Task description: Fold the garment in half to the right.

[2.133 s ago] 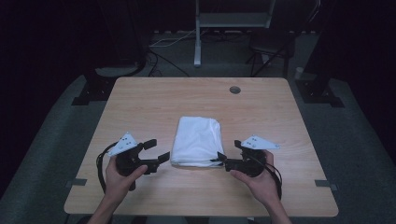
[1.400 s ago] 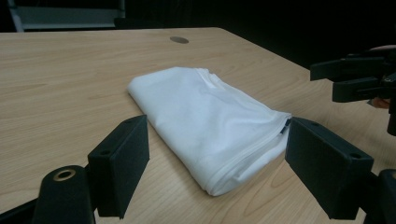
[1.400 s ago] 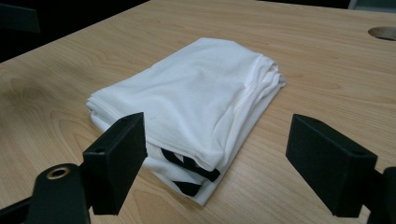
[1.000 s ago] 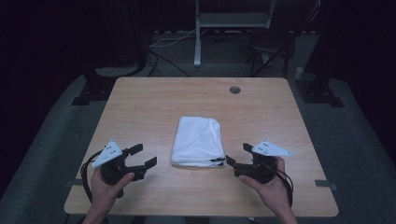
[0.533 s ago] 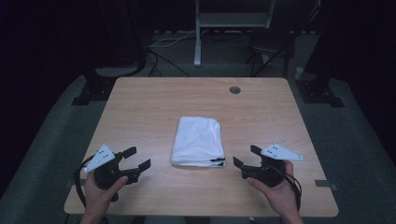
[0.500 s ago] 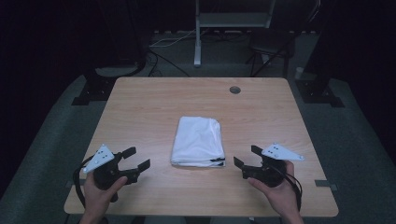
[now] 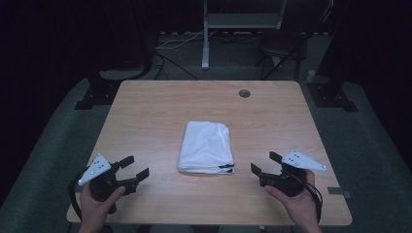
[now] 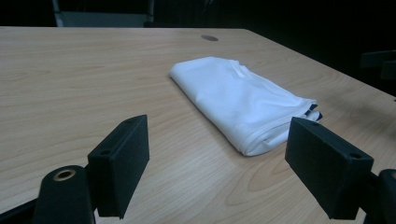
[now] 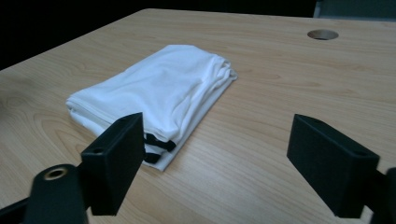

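Now both hands are drawing clear of the folded cloth (image 7: 206, 147), left tool (image 7: 135, 170) and right tool (image 7: 265, 165) gaping empty, the right's jaws having just been widening, best kept low and off the cloth.

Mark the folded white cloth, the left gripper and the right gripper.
folded white cloth (image 7: 206, 146), high view, middle of its top face.
left gripper (image 7: 134, 168), high view, gap midway between its open fingertips.
right gripper (image 7: 265, 163), high view, gap midway between its open fingertips.

Both tongs, left (image 7: 135, 168) and right (image 7: 262, 163), gape empty, seemingly level.
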A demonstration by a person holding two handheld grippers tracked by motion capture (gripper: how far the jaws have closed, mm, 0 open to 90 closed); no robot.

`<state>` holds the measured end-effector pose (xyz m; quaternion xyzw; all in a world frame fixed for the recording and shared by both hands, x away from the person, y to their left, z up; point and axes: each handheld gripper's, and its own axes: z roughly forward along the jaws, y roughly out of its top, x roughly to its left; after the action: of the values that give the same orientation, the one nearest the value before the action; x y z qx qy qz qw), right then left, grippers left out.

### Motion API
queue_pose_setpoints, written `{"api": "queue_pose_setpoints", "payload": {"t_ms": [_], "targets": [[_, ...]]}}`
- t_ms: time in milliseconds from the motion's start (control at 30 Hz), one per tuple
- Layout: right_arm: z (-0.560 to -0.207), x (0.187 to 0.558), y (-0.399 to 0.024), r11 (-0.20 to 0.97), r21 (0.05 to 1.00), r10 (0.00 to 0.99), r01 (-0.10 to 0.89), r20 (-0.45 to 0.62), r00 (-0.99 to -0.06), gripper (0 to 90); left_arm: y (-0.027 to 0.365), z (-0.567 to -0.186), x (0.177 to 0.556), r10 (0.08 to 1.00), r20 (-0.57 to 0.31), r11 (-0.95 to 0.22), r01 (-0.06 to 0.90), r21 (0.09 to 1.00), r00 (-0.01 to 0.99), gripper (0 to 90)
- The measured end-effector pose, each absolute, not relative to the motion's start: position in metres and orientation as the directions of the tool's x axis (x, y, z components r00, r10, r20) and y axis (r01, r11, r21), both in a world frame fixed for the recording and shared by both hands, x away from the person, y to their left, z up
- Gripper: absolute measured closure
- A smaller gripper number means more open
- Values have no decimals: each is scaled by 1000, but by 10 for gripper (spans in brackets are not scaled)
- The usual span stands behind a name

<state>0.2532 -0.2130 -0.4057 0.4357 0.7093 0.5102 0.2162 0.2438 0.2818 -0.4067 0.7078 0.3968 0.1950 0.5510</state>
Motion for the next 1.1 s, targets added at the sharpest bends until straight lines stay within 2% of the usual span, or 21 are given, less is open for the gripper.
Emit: {"api": "queue_pose_setpoints", "payload": {"t_ms": [1100], "targets": [[-411, 238, -258, 30, 922, 885, 385, 155, -439, 151, 313, -413, 232, 822, -153, -60, 350, 935, 549, 217]]}}
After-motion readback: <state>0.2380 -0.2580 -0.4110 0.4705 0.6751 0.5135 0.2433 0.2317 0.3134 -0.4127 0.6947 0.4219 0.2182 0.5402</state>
